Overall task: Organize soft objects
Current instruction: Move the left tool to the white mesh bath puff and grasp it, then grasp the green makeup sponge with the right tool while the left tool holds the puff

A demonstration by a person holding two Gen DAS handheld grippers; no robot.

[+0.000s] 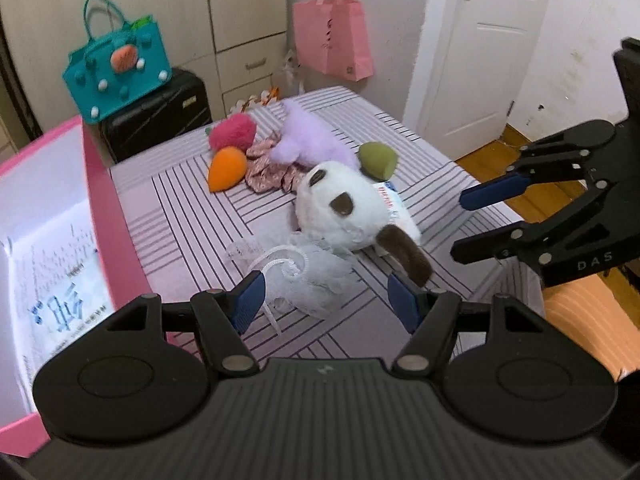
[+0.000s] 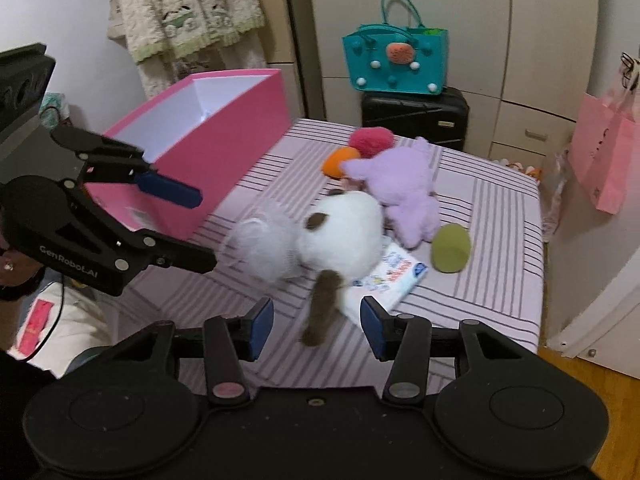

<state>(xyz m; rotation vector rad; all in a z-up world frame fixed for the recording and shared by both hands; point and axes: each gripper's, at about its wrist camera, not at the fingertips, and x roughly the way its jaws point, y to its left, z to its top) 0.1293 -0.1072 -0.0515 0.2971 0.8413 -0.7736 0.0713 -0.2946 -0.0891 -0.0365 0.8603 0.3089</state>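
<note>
Soft things lie on a striped table [image 1: 192,200]: a white plush with brown patches [image 1: 344,208] [image 2: 344,224], a white mesh pouf [image 1: 308,272] [image 2: 264,248], a purple plush [image 1: 308,140] [image 2: 404,184], a pink pom [image 1: 232,132], an orange piece [image 1: 226,168], a green piece [image 1: 376,160] [image 2: 450,248], a floral scrunchie [image 1: 268,172]. A tissue pack [image 2: 384,276] lies under the white plush. An open pink box [image 1: 100,208] [image 2: 208,136] stands at the table's left. My left gripper [image 1: 326,302] is open, above the pouf. My right gripper [image 2: 316,324] is open, above the plush's brown tail.
A teal bag [image 1: 116,64] sits on a black suitcase [image 1: 160,116] behind the table. A pink paper bag [image 1: 332,36] hangs at the back. A white door [image 1: 472,48] and wood floor [image 1: 480,152] are to the right.
</note>
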